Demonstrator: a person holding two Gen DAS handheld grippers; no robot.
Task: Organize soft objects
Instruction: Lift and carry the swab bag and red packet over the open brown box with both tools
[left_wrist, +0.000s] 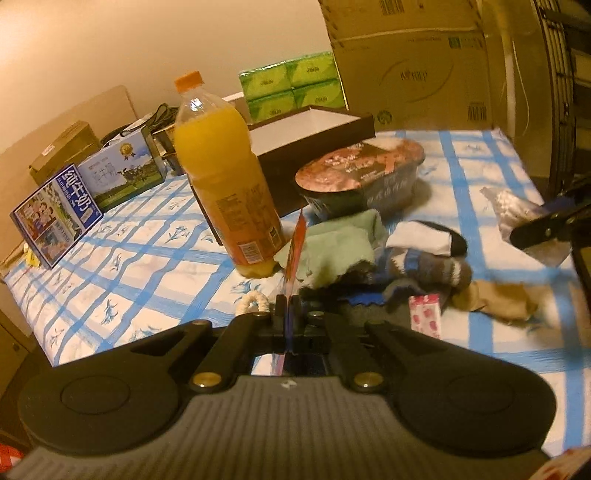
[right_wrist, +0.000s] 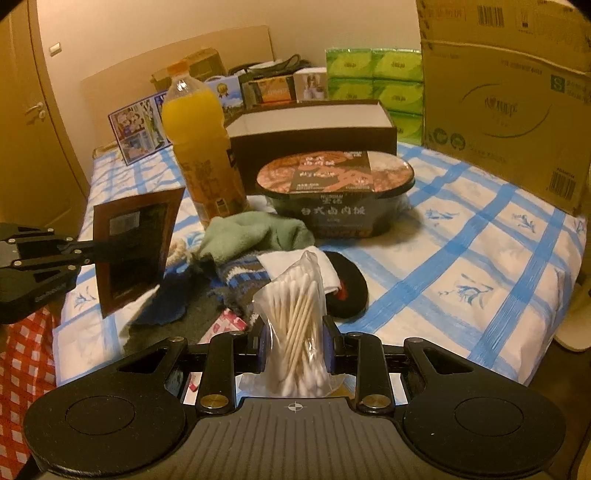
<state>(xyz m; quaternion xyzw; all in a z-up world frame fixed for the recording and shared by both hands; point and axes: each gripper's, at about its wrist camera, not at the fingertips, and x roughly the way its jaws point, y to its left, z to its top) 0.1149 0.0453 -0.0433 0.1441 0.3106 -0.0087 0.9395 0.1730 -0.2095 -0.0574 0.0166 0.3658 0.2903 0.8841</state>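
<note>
While the left gripper (left_wrist: 287, 295) pinches a thin flat packet (right_wrist: 133, 251) and the right gripper (right_wrist: 295, 347) squeezes the cotton swab bag (right_wrist: 295, 325), either could slip onto the socks (right_wrist: 255, 236).

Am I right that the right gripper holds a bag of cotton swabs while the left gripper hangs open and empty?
Not quite. The left gripper is shut on a flat brown packet, as the right wrist view shows. The right gripper does hold the bag of cotton swabs.
</note>
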